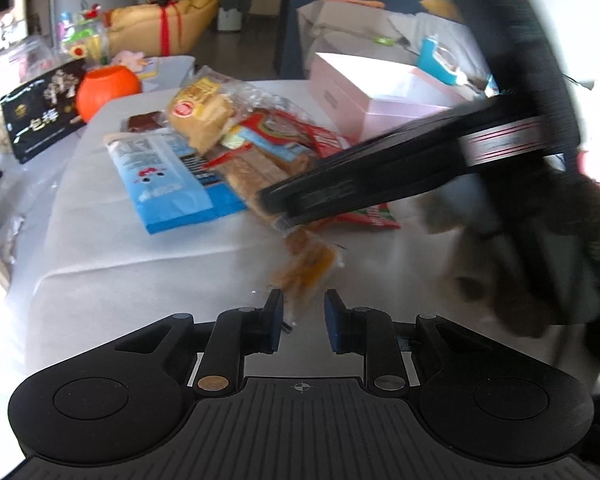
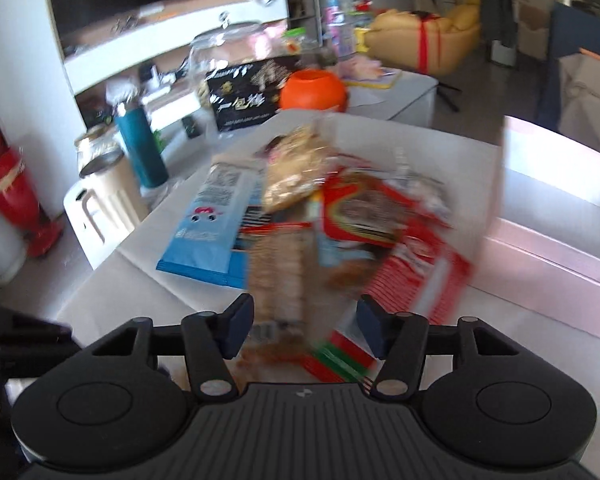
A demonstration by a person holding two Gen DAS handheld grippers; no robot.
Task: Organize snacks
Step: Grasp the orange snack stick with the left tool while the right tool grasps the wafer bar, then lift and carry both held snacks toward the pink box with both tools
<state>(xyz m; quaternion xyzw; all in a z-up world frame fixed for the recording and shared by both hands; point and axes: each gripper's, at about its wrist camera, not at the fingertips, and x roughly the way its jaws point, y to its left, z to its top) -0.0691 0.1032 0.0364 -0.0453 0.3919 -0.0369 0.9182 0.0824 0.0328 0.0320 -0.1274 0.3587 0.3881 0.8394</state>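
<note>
A heap of snack packs lies on the white table: a blue pouch, a clear bag of bread, a long pack of biscuits and a red pack. My left gripper is open, just before the twisted end of the biscuit pack. My right gripper reaches in from the right over the heap's near edge. In the right wrist view my right gripper is open, with the blurred biscuit pack between its fingers and the red pack to the right.
A pink open box stands at the table's right, also in the right wrist view. An orange pumpkin bowl and a black bag sit at the far left. A teal bottle stands beside the table.
</note>
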